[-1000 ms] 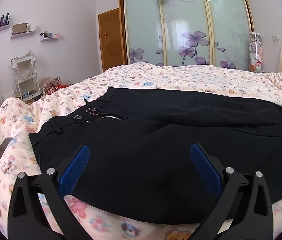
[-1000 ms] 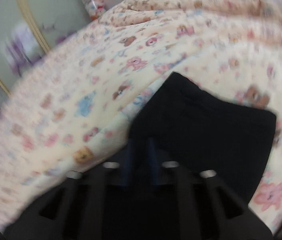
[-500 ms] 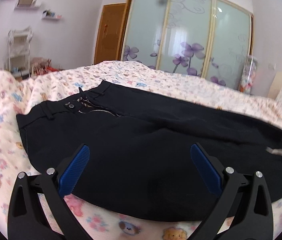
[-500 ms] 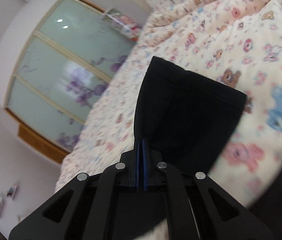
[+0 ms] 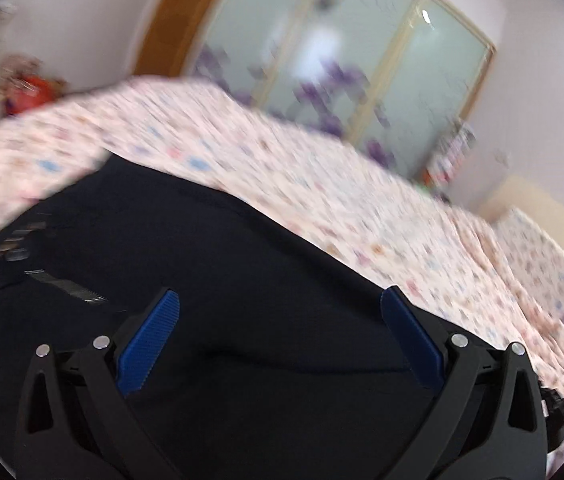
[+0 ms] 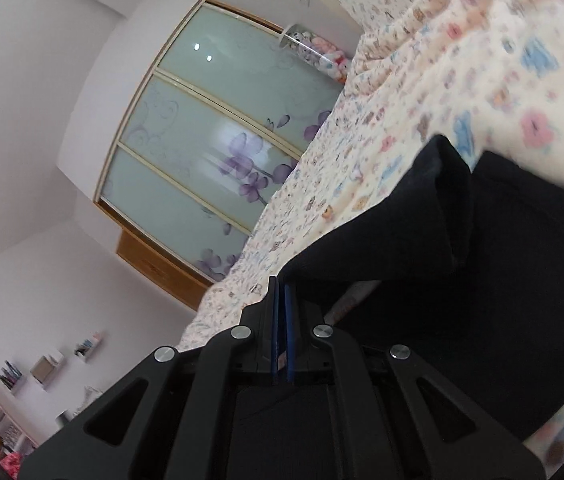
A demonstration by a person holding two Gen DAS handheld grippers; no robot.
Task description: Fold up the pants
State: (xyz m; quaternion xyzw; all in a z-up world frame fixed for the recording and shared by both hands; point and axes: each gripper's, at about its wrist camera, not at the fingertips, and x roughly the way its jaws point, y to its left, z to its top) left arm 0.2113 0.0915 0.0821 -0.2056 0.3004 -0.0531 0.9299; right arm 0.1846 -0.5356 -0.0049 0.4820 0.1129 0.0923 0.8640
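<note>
Black pants [image 5: 242, 280] lie across the bed, waist and zipper [image 5: 66, 288] at the left. My left gripper [image 5: 278, 308] is open and empty, hovering low over the pants' upper part, blue pads [image 5: 150, 340] wide apart. My right gripper [image 6: 282, 292] is shut on the pants' leg end [image 6: 413, 232] and holds it lifted and draped over the rest of the pants [image 6: 521, 280]. The left wrist view is blurred.
The bed carries a cream quilt [image 5: 282, 160] with a cartoon animal print. A sliding-door wardrobe [image 6: 218, 136] with purple flowers stands behind the bed. A wooden door [image 5: 170, 32] is at the left. Wall shelves [image 6: 46, 368] hang on the far wall.
My right gripper has lifted the pants' leg end and carried it over the rest of the pants. My left gripper has swung right and closer over the pants, still open.
</note>
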